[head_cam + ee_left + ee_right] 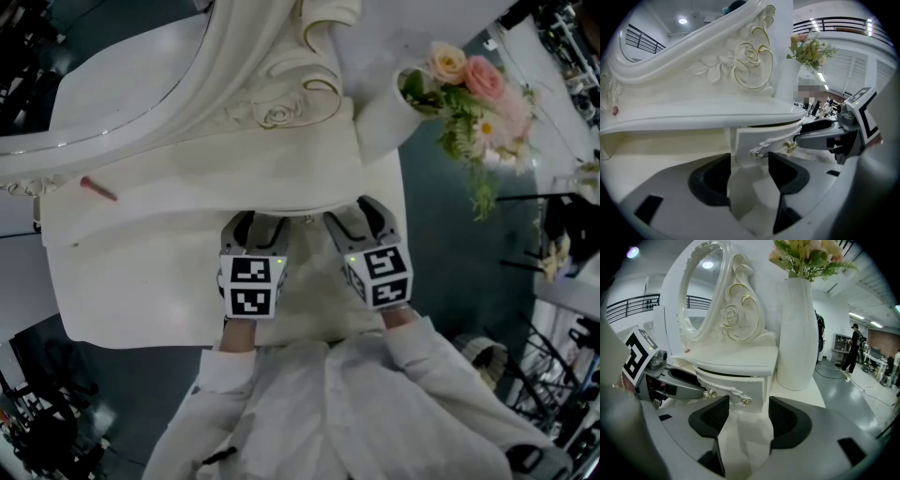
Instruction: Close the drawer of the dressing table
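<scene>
The white dressing table [141,272] has a small drawer [764,138] under its top, standing slightly out with a dark gap above its front [733,383]. The front bears a carved ornament and gold knobs [746,401]. My left gripper [749,161] is open, its jaws right before the drawer's left half with nothing between them. My right gripper [748,406] is open too, facing the drawer's right end. In the head view both grippers, left [255,220] and right [361,208], sit side by side at the table's front edge, and the tabletop hides the drawer. I cannot tell whether either touches the drawer.
A tall white vase [799,329] with pink flowers [473,89] stands on the table's right end, close to my right gripper. An ornate oval mirror [701,291] rises at the back. A small pink stick [97,188] lies on the top at the left. People stand far off.
</scene>
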`<move>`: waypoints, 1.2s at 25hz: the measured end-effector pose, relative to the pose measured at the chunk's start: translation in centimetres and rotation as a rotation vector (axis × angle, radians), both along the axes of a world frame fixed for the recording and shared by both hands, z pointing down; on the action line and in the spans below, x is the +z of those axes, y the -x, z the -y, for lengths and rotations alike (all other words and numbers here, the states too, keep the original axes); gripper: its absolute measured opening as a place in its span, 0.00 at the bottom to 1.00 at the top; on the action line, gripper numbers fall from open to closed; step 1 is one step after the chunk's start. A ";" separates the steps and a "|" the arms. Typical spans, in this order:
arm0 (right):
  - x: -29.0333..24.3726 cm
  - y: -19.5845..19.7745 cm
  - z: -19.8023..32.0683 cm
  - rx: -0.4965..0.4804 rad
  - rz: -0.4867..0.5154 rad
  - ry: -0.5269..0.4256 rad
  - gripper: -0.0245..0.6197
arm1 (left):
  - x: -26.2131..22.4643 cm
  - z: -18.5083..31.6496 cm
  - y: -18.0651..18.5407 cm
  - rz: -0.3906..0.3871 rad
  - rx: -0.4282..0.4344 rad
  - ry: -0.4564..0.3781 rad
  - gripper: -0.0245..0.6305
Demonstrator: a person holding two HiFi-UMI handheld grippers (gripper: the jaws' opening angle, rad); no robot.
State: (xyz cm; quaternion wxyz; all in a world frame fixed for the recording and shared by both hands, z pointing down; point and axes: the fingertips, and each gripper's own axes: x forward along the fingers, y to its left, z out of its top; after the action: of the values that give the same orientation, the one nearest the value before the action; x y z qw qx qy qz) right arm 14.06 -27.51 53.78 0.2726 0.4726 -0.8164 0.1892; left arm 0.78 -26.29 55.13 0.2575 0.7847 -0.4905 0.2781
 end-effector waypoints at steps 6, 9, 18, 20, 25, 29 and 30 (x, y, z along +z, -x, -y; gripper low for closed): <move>0.1 0.0 0.3 0.000 -0.003 0.001 0.40 | 0.0 0.4 0.1 -0.002 -0.008 -0.006 0.39; 0.0 0.2 0.6 0.001 -0.003 0.003 0.41 | 0.0 0.7 0.1 -0.002 -0.010 -0.006 0.39; -0.1 0.8 1.4 -0.007 0.009 -0.003 0.41 | -0.2 1.5 0.3 0.013 -0.030 -0.020 0.39; 0.0 0.9 1.5 -0.010 0.009 -0.002 0.41 | -0.2 1.6 0.3 0.012 -0.026 -0.020 0.39; 0.0 0.8 1.8 -0.003 0.004 -0.007 0.41 | -0.2 1.9 0.2 0.014 -0.025 -0.027 0.39; 0.0 0.9 2.0 -0.008 0.006 -0.009 0.41 | -0.2 2.0 0.2 0.015 -0.022 -0.025 0.39; 0.0 0.9 2.1 -0.011 0.007 -0.010 0.41 | -0.2 2.0 0.2 0.015 -0.023 -0.025 0.39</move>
State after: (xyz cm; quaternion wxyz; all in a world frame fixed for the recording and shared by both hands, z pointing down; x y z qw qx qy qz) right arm 13.15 -29.57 53.80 0.2685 0.4685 -0.8210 0.1853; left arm 0.57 -28.30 54.92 0.2475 0.7801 -0.5048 0.2748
